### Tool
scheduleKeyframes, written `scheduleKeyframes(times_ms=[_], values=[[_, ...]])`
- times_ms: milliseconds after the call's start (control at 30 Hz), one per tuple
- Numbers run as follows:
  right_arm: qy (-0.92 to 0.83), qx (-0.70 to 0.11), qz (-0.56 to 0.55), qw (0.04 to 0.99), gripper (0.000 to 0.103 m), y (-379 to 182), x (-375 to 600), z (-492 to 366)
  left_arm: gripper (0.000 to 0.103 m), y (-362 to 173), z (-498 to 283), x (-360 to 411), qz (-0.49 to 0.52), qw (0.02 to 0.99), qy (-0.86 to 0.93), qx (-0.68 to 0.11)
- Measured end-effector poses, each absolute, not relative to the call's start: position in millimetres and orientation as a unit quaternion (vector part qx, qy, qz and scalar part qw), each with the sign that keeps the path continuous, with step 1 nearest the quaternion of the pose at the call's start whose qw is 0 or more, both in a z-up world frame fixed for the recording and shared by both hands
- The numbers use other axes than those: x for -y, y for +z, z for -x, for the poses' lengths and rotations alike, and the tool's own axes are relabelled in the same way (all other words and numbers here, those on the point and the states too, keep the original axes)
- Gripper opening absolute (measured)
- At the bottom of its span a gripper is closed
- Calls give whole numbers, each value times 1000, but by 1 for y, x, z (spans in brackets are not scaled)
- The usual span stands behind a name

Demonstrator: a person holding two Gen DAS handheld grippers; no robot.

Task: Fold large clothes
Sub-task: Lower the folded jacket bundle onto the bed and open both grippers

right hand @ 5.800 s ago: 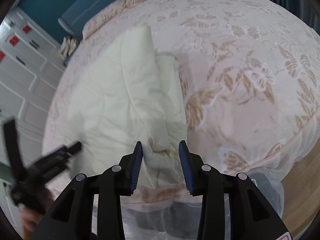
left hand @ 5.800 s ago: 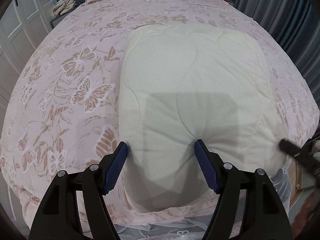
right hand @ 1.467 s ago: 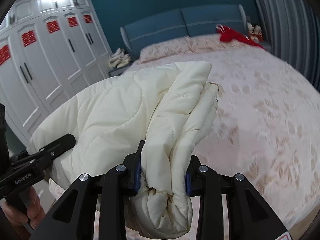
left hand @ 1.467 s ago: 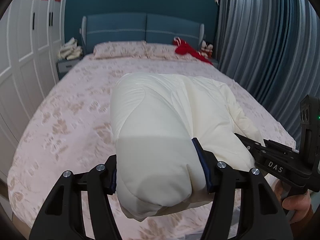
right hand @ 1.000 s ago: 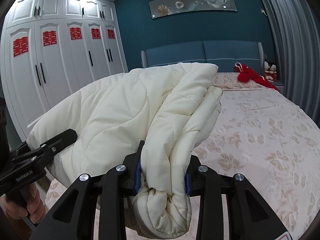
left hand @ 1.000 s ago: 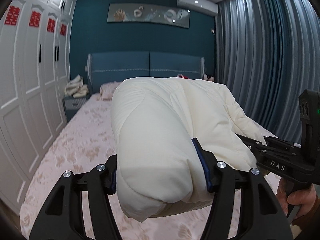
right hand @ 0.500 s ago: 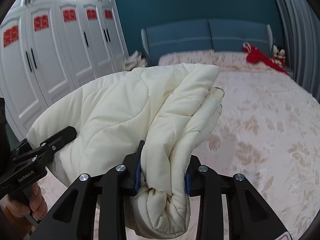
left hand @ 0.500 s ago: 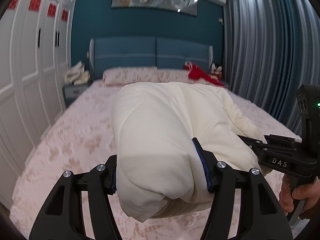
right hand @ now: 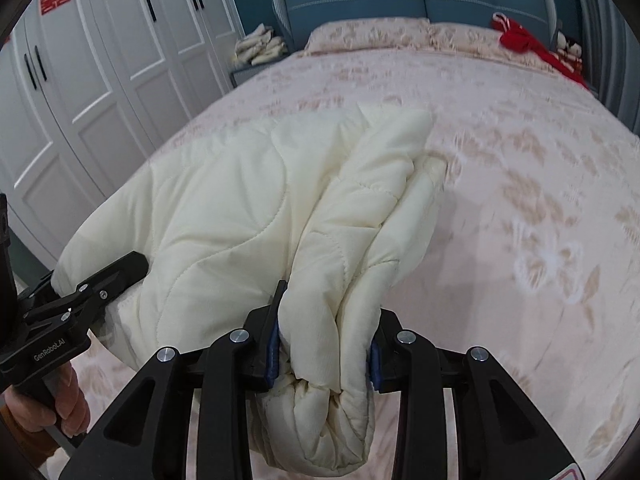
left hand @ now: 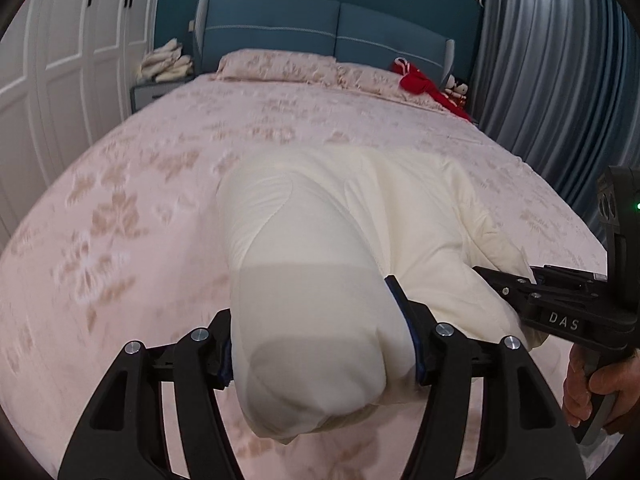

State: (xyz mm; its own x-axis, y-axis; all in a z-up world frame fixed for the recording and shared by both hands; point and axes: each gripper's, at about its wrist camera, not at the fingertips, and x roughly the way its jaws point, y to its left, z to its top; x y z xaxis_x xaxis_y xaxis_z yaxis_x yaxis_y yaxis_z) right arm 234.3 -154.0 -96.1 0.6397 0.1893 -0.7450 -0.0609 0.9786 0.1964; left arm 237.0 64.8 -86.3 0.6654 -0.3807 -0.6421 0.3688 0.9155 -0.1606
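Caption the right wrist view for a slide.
Right gripper clamps a bunched cream quilted coat above a floral bedspread.

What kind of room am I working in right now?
A home bedroom, most likely: a made bed with a blue padded headboard, pillows, white wardrobe doors and grey curtains.

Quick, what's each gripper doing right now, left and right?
Left gripper: closed on a thick fold of the cream quilted jacket.
Right gripper: closed on a bunched edge of the same jacket.
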Motion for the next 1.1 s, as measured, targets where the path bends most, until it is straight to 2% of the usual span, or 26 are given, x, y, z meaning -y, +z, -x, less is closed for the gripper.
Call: scheduleKeyframes(times_ms=[133,200,400,633,800,867,900,967,1100], values=[[72,-439,-105,890,38,-111,159,-230,67,-106,-235,-76,38,902,-193,-384],[72,-449,-134,881,45,-115,165,-227,73,-112,-234,-83,57,894,-181,-406],[56,-464,-159,870,60,-87,183,-191,84,-88,-215,-98,59,889,-135,-434],[41,-451,-176,874,61,-37,200,-149,84,-42,-198,-118,67,886,-57,-455],[55,-465,-157,870,60,-43,174,-164,85,-31,-201,-95,36,887,-39,-460],[52,-477,-145,865,54,-52,166,-175,85,-32,-204,-82,13,884,-34,-465],[42,-490,-132,861,36,-60,162,-182,85,-34,-206,-77,0,883,-26,-469],[41,-508,-123,852,15,-72,157,-192,85,-37,-211,-71,-16,881,-20,-472],[19,-471,-64,880,11,-47,148,-188,85,-42,-213,-65,-33,879,-12,-475]])
